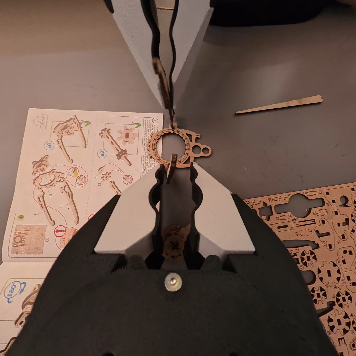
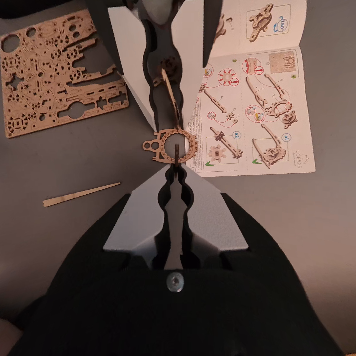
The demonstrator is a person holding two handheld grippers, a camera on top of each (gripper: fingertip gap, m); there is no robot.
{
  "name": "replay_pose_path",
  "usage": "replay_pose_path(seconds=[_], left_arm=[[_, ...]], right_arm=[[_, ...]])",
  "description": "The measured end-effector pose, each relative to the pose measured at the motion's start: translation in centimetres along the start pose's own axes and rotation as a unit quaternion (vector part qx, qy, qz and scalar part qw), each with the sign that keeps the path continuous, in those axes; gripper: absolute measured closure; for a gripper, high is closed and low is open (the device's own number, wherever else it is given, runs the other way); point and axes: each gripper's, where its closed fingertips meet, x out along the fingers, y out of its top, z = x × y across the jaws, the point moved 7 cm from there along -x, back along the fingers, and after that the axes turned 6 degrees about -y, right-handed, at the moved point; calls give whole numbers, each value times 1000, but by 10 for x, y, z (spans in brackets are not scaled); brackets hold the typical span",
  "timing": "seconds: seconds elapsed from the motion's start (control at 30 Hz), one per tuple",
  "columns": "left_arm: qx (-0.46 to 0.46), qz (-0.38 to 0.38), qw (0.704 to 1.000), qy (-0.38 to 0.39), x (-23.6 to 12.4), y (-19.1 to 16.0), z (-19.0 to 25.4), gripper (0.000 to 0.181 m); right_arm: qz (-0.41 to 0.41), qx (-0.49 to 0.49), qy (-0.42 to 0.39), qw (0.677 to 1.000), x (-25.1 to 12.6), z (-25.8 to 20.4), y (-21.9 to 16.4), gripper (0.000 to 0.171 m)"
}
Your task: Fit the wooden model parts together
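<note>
Right gripper [image 2: 175, 169] pinches leg part [image 2: 176, 154]; left gripper [image 1: 175, 169] spread, geared assembly [image 1: 173, 244] deep inside.

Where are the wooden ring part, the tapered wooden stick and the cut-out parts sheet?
wooden ring part [image 1: 172, 148], left wrist view, on its upper rim.
tapered wooden stick [image 1: 279, 105], left wrist view, mid-length.
cut-out parts sheet [image 2: 48, 77], right wrist view, near the sheet's middle.

The light was dim and warm, and my gray table [image 1: 269, 67] looked brownish toward the corners. Both pictures bent strongly at the edges from the wide lens. The instruction sheet [image 2: 260, 107] was the brightest area, slightly washed out. My right gripper [image 1: 169, 107] appeared blurred in the left wrist view. The wooden ring part [image 1: 173, 147] stayed sharp, with only a soft shadow beside it.
</note>
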Motion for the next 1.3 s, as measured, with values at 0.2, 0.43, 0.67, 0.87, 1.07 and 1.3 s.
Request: replay_pose_path(seconds=[0.2,0.43,0.67,0.87,1.07,1.3], left_arm=[[-4,-1,1000,-4,0,1,2,150],[-11,4,1000,-1,0,1,2,150],[-38,20,999,-5,-2,1,1,125],[-75,51,995,-46,-4,2,4,108],[-75,90,991,-65,-1,7,9,120],[7,66,998,-11,6,5,14,144]], right_arm=[[-15,-27,-27,999,0,-6,1,169],[-54,-32,-63,996,3,-13,10,169],[-41,-118,-123,984,3,-22,8,169],[5,-192,-218,957,0,-42,6,169],[41,-279,-299,912,-1,-60,7,169],[61,-330,-318,887,2,-64,-3,169]])
